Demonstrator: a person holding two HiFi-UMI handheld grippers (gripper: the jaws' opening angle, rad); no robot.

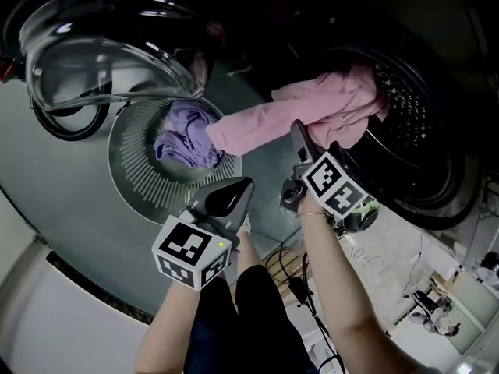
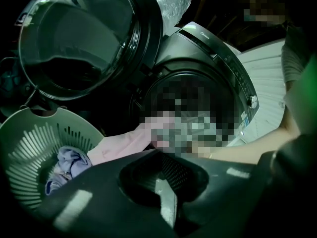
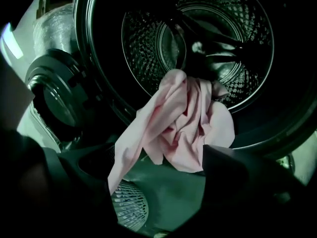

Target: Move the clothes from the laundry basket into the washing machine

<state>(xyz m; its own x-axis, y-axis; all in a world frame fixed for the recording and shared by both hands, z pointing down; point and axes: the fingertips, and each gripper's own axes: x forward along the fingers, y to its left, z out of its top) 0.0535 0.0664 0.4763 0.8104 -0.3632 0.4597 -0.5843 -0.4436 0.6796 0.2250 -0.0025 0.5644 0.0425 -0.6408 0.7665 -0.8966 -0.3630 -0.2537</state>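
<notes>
Hanging pink garment (image 3: 183,128) before open right gripper (image 3: 156,152); left gripper (image 2: 166,180) closed, empty; purple cloth (image 1: 187,135) outside right gripper view.

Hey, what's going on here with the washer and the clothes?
A person is loading a washing machine using two hand-held grippers. A pink garment lies half in the drum, one end trailing out toward the laundry basket. The right gripper faces it with jaws apart, not clamping it. The left gripper is shut and empty near the basket, where a purple garment lies.
</notes>
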